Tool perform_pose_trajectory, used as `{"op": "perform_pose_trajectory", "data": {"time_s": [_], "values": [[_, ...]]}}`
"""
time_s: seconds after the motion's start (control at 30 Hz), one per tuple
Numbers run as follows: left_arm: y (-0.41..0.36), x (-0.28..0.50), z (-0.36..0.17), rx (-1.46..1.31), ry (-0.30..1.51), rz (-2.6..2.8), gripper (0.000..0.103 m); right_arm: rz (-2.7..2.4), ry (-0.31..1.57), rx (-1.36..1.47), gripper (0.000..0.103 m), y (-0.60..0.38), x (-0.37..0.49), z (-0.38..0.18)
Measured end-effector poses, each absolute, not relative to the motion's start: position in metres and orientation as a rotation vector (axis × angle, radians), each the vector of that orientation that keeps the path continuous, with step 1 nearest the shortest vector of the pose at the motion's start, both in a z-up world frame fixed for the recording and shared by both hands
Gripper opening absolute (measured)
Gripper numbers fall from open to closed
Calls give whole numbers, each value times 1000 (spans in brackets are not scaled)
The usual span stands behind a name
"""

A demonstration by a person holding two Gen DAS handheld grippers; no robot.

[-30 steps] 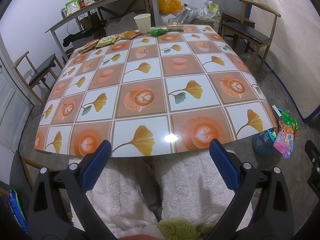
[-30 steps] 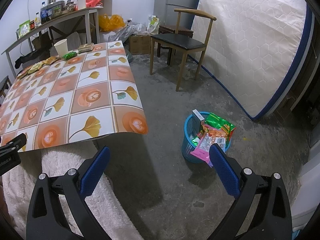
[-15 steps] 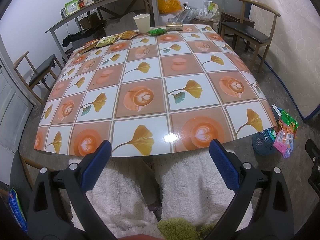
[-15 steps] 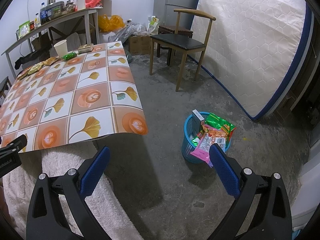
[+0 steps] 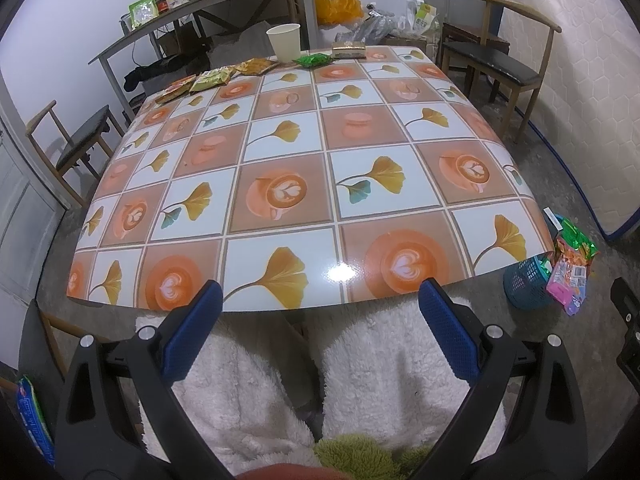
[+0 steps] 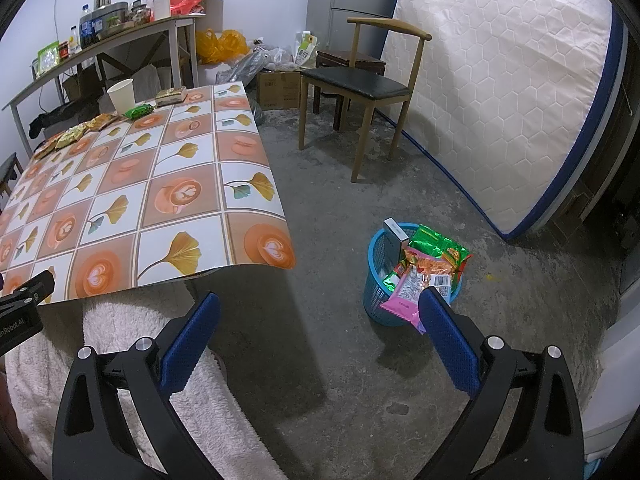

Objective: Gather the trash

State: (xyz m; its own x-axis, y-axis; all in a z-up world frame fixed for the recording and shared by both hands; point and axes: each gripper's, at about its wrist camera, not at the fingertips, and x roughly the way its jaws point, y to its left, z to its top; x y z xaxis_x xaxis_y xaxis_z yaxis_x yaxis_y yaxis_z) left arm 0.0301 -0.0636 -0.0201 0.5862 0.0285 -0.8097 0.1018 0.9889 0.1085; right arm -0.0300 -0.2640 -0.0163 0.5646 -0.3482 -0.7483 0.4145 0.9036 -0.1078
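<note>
- Left wrist view: my left gripper is spread wide with nothing in it, hanging over my lap at the near edge of the table.
- Same view, there's a row of stuff left along the far edge: a few snack packets on the far left, a green wrapper just right of a paper cup, then a small box-like pack further right. So plenty left to grab, I'd say.
- Near half of the table has nothing on it, so I'll have to reach well across for the rest.
- The blue basket peeks out past the near right corner, on the floor.
- Right wrist view: my right gripper is also wide open and empty, pointing at the floor between the table and the basket.
- The basket is already stuffed here: a white box standing in it, plus green, orange and pink wrappers spilling over the rim.
- My guess: past halfway, with the far row to go.
</note>
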Motion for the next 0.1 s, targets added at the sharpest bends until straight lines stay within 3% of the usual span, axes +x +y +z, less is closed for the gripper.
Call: {"op": "perform_pose_trajectory", "data": {"time_s": [0.1], "values": [[-64,30,-20,149,945,-43,94,-449,861,85,96,-264,-30,-16]]}}
